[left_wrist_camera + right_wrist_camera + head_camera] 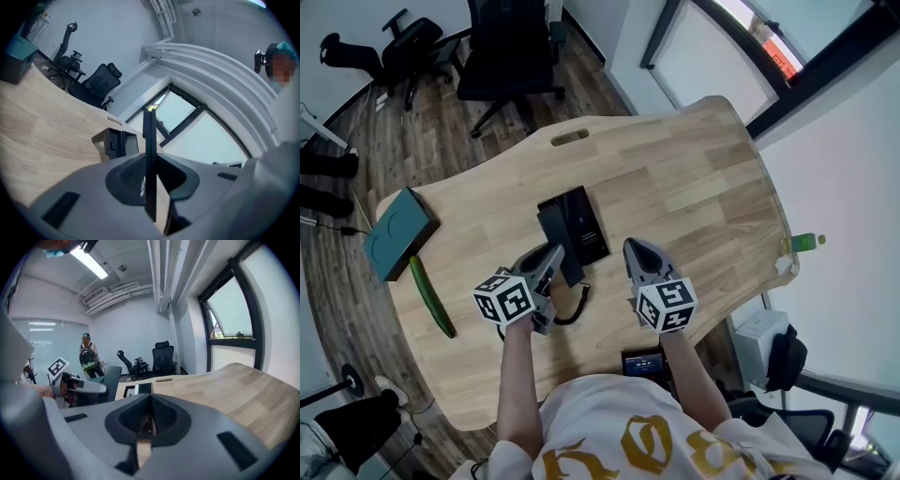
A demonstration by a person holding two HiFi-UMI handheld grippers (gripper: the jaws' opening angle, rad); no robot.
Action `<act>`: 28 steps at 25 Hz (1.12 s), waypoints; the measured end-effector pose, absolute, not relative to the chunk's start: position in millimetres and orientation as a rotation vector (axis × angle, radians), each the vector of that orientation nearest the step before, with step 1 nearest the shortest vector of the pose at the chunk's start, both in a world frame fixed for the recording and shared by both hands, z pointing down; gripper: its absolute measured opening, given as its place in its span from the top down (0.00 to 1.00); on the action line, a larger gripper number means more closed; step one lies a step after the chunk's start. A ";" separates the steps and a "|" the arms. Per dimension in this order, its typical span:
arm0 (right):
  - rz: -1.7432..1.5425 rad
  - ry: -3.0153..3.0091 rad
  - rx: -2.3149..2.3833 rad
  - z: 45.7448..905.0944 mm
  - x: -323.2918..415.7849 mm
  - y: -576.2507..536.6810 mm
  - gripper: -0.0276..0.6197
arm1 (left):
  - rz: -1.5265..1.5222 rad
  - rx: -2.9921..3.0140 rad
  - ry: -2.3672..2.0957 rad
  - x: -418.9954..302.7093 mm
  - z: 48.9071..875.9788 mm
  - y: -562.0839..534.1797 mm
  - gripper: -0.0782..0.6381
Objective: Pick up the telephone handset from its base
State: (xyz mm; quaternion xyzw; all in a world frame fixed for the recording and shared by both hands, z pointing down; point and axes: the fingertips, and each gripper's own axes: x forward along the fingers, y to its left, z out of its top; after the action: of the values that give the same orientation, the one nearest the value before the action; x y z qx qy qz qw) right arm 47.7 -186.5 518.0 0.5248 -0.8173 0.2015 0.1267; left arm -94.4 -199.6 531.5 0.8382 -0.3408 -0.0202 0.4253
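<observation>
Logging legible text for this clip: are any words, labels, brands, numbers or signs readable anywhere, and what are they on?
No text reads clearly in any view.
Shirt: large gold ornate letters, partly cut off and too stylised to read.
Marker cubes: black-and-white square patterns only, no words.
Telephone base: any key labels are too small to read.

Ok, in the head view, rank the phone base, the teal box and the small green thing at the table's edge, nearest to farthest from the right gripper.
1. The phone base, just left of the right gripper.
2. The small green thing, far out to the right.
3. The teal box, farthest, over on the left.
</observation>
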 end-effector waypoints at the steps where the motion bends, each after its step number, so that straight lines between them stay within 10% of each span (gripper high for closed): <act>1: 0.589 -2.395 1.537 512.3 47.0 -184.1 0.95 | -0.060 2.103 -0.845 -93.7 526.8 -196.8 0.79; 28: 0.407 -2.481 1.572 450.6 45.5 -112.6 0.95 | -0.226 2.150 -0.712 -97.5 452.2 -102.5 0.79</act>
State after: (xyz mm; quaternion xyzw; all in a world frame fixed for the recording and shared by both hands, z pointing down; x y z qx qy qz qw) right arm 45.5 -112.6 450.6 0.5281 -0.8335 0.1367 0.0879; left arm -97.5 -102.5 452.2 0.8575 -0.2839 -0.0903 0.4195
